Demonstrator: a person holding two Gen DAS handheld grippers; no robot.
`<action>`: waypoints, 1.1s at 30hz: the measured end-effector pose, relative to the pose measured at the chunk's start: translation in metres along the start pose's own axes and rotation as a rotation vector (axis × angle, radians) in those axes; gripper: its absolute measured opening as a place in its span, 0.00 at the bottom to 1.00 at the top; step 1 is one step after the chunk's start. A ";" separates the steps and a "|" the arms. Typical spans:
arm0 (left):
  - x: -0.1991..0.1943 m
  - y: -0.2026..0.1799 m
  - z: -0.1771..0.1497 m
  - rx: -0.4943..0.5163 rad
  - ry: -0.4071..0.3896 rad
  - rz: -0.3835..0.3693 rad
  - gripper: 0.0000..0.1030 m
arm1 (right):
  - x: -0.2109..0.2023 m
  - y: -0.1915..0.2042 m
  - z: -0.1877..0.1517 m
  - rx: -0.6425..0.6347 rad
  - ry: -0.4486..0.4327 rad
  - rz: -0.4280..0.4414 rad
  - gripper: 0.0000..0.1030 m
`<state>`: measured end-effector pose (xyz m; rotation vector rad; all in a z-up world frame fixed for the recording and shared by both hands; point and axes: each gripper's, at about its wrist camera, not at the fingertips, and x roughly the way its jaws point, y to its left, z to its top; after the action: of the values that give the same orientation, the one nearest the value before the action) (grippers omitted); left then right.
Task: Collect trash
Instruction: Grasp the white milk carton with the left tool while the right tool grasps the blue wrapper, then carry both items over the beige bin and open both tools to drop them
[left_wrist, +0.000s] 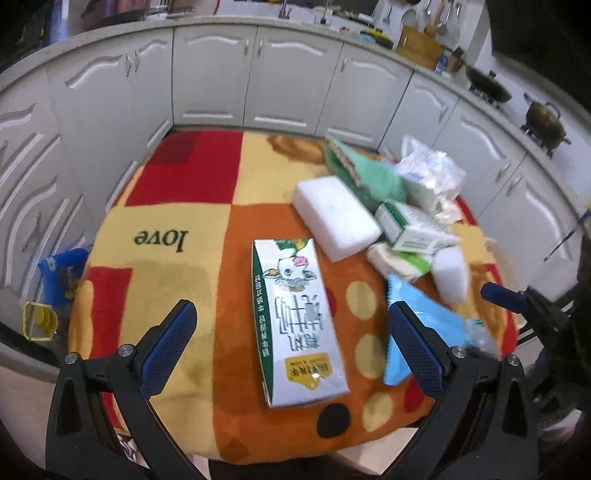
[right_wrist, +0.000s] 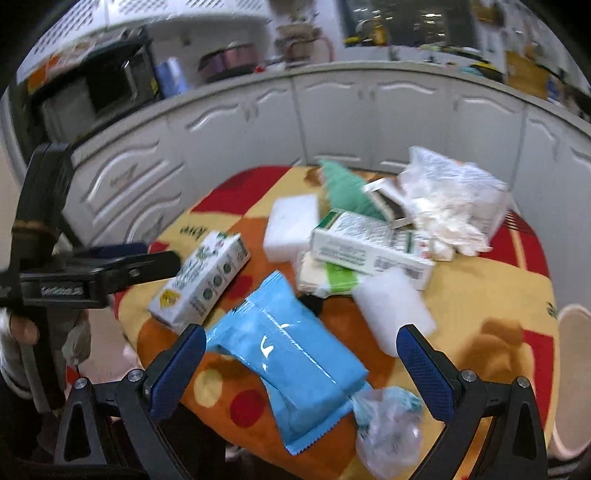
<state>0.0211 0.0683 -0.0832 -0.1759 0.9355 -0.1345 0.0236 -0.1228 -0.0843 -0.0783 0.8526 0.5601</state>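
Observation:
A round table under a patterned cloth (left_wrist: 177, 266) (right_wrist: 480, 295) carries a pile of trash. A white-and-green milk carton (left_wrist: 297, 321) (right_wrist: 201, 278) lies flat between the fingers of my left gripper (left_wrist: 291, 328), which is open above it. My right gripper (right_wrist: 301, 356) is open over a blue wipes packet (right_wrist: 291, 354) (left_wrist: 413, 325). A crumpled clear wrapper (right_wrist: 388, 428) sits near the right fingertip. Behind lie white foam blocks (left_wrist: 334, 218) (right_wrist: 391, 306), green-and-white boxes (right_wrist: 365, 243) (left_wrist: 410, 225), a green pouch (left_wrist: 358, 170) and a clear plastic bag (right_wrist: 447, 195).
White kitchen cabinets (left_wrist: 258, 81) curve round behind the table. A blue bag (left_wrist: 62, 273) and a yellow container (left_wrist: 38, 319) stand on the floor at the left. A pale bin rim (right_wrist: 572, 376) shows at the table's right side. Pots (left_wrist: 543, 122) rest on the counter.

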 end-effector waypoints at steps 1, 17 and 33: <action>0.007 0.002 0.002 -0.006 0.019 0.006 1.00 | 0.008 0.002 0.000 -0.022 0.021 0.009 1.00; 0.018 0.005 0.014 -0.007 0.072 -0.029 0.52 | 0.026 0.009 0.007 -0.051 0.041 0.115 0.39; -0.023 -0.113 0.045 0.161 -0.025 -0.181 0.51 | -0.080 -0.070 0.000 0.174 -0.187 -0.098 0.39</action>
<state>0.0398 -0.0334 -0.0158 -0.1126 0.8795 -0.3724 0.0167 -0.2178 -0.0366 0.0892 0.7082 0.3924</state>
